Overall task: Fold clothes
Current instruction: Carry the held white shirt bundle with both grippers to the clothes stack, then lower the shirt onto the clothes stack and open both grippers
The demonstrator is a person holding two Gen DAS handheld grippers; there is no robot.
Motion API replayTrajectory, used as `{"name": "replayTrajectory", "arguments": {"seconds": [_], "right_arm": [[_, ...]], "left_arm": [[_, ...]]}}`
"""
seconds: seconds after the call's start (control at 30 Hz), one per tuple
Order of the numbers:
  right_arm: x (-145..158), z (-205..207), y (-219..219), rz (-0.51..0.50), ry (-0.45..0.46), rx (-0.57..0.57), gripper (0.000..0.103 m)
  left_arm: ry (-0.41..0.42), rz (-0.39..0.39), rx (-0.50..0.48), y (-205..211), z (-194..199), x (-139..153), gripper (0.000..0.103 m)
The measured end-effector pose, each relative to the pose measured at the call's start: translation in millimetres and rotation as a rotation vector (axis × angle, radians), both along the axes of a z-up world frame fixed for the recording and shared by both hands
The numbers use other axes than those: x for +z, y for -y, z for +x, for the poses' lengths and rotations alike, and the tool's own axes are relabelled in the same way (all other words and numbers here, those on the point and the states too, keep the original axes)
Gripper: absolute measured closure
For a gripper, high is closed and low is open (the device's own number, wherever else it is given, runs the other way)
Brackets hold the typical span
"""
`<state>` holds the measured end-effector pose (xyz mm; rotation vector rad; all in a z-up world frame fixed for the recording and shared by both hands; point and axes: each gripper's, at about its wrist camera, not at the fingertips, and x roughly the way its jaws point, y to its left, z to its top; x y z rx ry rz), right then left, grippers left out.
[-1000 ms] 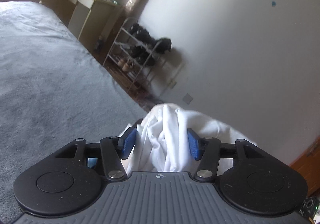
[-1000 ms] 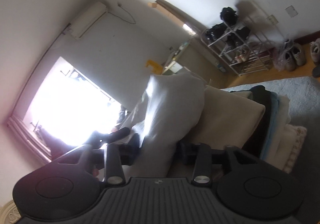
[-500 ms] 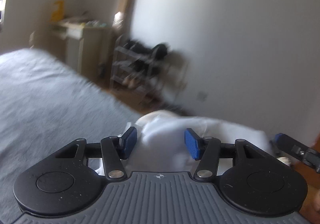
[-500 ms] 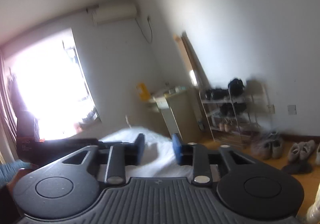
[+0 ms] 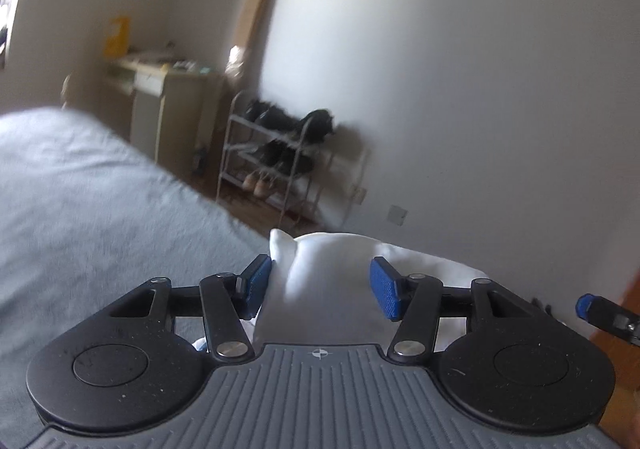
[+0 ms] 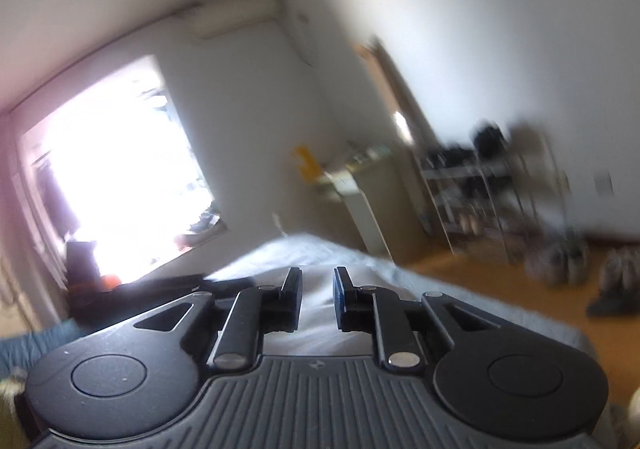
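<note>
A bunched white garment (image 5: 328, 269) stands up between the blue pads of my left gripper (image 5: 320, 285). The cloth fills the wide gap between them, just above the grey bed (image 5: 100, 209). A blue-tipped finger (image 5: 588, 305) of the right gripper pokes in at the right edge of the left wrist view. In the blurred right wrist view my right gripper (image 6: 318, 281) has its jaws a narrow gap apart. Pale cloth (image 6: 318, 325) shows in that gap and under the linkages. The bed (image 6: 460, 305) stretches ahead of it.
A shoe rack (image 5: 280, 161) and a low cabinet (image 5: 168, 97) stand against the far wall past the bed's end. Wooden floor (image 6: 500, 277) with shoes (image 6: 560, 261) lies to the right. Dark objects (image 6: 140, 289) sit below a bright window (image 6: 120, 177).
Both views swung round. The right gripper left the stack of folded clothes and now faces the bed and window, its jaws narrowed. The left gripper kept the same gap on the white garment.
</note>
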<state>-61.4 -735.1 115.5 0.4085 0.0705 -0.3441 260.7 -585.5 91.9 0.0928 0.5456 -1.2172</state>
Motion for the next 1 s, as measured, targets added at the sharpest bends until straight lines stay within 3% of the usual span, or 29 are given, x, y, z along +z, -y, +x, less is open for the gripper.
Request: {"name": "replayTrajectory", "arguments": {"seconds": [0.07,0.13,0.2,0.3,0.4,0.53,0.63,0.67,0.83,1.0], "right_arm": [[-1,1,-22,-0.055,-0.041,0.030,0.085],[-15,15,-35,-0.087,-0.110,0.049,0.085],[-33,33,-37,-0.055,-0.164,0.058,0.085],[-29,31,-45,-0.043,-0.141,0.039,0.086],[-11,2,-58,-0.045,-0.065,0.039,0.082],[-2,-34,-81,-0.054,-0.042,0.040,0.062],[-2,-54,-104,-0.058,-0.053,0.028,0.057],[2,-56,-109,-0.070,-0.047,0.025,0.048],[27,-60,-131,-0.143,-0.009,0.015,0.035],[61,-55,-141,-0.227,0.027,-0.003,0.036]], "left_arm": [[0.048,-0.002,-0.024,-6,-9,2,0.049],[0.090,0.052,-0.008,-3,-14,-10,0.048],[0.077,0.062,0.014,-2,-13,-16,0.047],[0.015,0.020,0.040,-12,-7,-5,0.046],[-0.014,-0.028,0.089,-33,-2,11,0.044],[-0.045,-0.083,0.159,-69,4,28,0.041],[-0.055,-0.095,0.193,-95,2,38,0.040],[-0.053,-0.097,0.195,-103,-2,41,0.039],[-0.003,-0.100,0.172,-143,-30,51,0.034],[0.184,-0.087,0.160,-152,-64,56,0.034]]}}
